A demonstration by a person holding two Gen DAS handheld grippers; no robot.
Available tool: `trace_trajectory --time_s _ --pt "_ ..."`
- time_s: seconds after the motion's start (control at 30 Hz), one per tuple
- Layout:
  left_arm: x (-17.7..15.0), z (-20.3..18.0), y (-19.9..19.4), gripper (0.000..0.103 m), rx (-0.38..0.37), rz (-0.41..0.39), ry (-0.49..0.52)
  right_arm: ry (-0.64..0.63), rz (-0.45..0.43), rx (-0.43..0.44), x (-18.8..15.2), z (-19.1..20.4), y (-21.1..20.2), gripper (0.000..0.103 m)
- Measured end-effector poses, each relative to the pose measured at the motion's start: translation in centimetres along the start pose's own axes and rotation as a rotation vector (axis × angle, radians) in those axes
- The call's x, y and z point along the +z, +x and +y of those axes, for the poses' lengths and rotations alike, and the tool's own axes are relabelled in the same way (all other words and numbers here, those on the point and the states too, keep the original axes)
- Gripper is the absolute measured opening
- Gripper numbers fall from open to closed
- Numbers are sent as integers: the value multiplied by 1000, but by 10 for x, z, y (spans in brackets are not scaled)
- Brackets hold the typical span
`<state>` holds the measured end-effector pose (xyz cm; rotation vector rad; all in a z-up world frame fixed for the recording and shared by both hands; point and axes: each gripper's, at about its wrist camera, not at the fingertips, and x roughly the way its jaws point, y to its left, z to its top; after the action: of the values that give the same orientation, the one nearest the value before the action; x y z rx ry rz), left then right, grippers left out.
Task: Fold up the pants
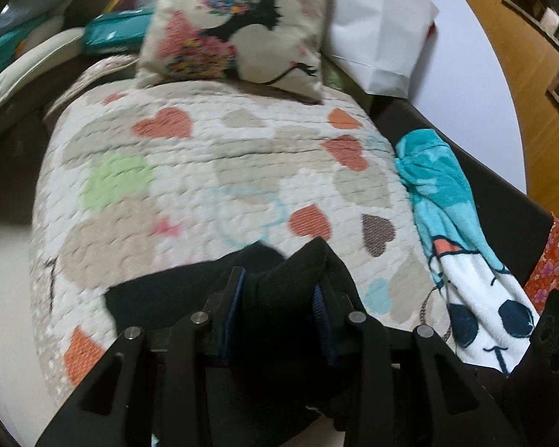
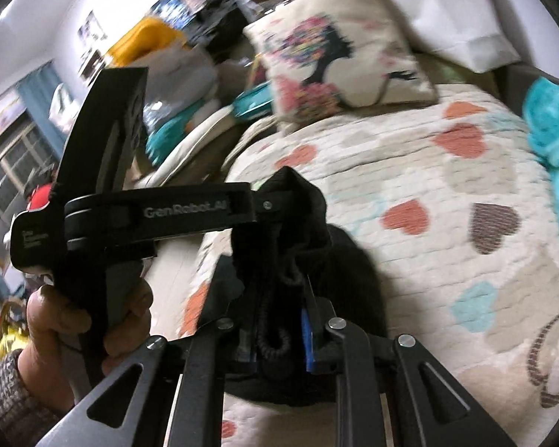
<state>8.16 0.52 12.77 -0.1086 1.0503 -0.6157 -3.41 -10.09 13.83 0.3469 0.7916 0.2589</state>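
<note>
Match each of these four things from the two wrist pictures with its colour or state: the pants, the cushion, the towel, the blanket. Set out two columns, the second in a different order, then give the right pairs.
Column one:
1. pants
2. cushion
3. towel
4. blanket

Column two:
A. turquoise and white, lying along the blanket's edge
B. cream, printed with a woman's silhouette and flowers
C. black, bunched between the fingers of the left gripper and the right gripper
D. white, quilted, with coloured hearts

Pairs: 1-C, 2-B, 3-A, 4-D
</note>
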Motion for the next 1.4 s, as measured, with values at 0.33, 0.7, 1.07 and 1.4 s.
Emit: trace_trajectory --time_s 0.33,0.7,1.07,1.4 --pt "-25 68 -11 35 -20 -23 -123 -170 123 7 -18 58 62 18" --pt "-35 131 -26 47 66 -37 -238 -325 181 -6 -42 88 101 50" --pt "-51 139 -48 47 195 -65 -317 -462 188 30 -56 89 46 73" --pt "-62 181 -36 52 118 21 -539 -124 69 -137 -4 -17 12 73"
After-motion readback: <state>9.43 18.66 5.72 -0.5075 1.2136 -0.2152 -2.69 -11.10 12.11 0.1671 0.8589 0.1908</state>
